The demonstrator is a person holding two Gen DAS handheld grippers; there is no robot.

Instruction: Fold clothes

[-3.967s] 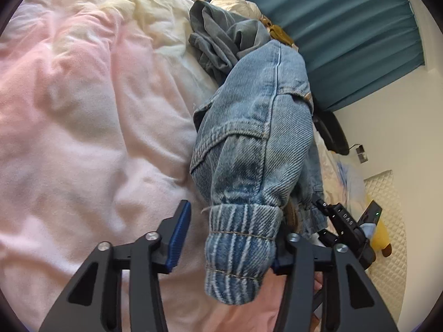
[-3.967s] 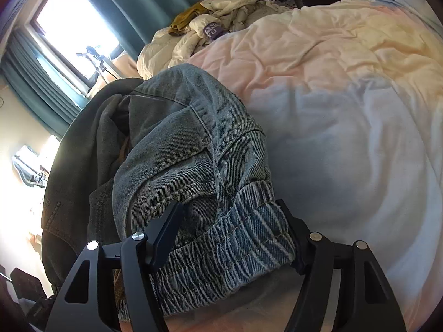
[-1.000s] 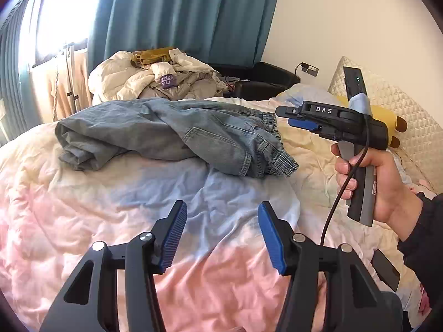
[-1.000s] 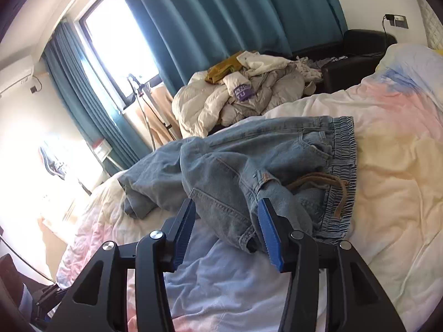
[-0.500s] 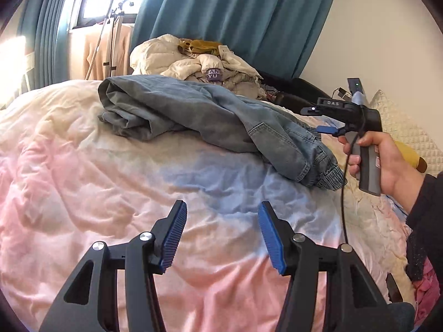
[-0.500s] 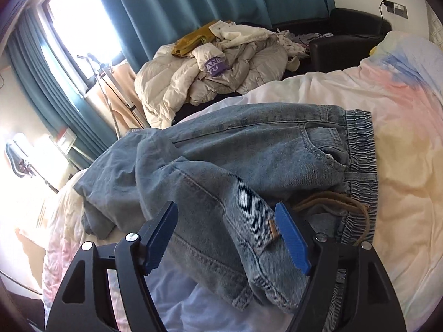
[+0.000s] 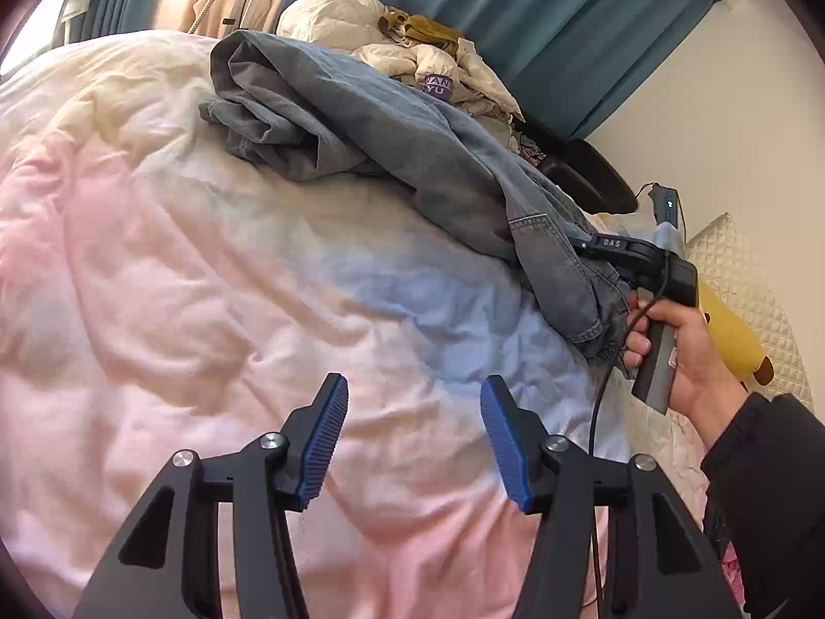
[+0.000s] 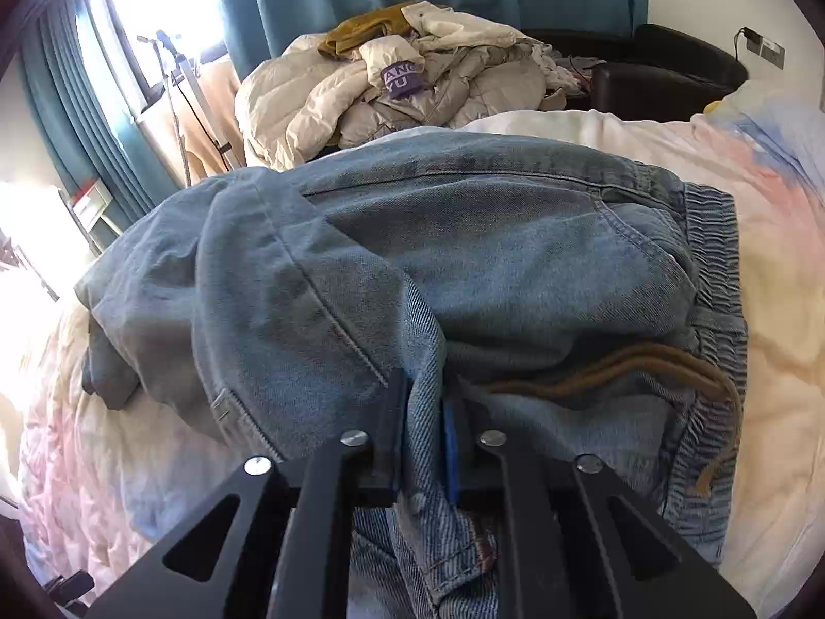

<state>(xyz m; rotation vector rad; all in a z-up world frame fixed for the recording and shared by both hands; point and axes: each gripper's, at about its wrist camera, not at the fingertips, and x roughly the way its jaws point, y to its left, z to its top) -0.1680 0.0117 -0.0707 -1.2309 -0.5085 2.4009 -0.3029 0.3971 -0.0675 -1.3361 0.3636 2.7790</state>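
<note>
Blue denim jeans (image 7: 412,144) lie crumpled on the pink and white duvet (image 7: 180,258), stretching from the far middle to the right. My left gripper (image 7: 412,438) is open and empty over bare duvet, short of the jeans. In the left wrist view my right gripper (image 7: 608,253) sits at the jeans' near right end, its tips hidden by cloth. In the right wrist view the right gripper (image 8: 423,428) is shut on a fold of the jeans (image 8: 464,258) beside the elastic waistband (image 8: 714,278) and brown drawstring (image 8: 644,361).
A heap of pale jackets and clothes (image 8: 412,77) lies beyond the bed's far side before teal curtains (image 7: 541,10). A black chair (image 8: 665,77) stands at the back right. A quilted pillow (image 7: 747,278) and a yellow plush toy (image 7: 732,335) lie at the right.
My right gripper has moved in and closed on a fold of the jeans; half a second ago it was open. My left gripper has stayed open and shifted its aim lower over the duvet.
</note>
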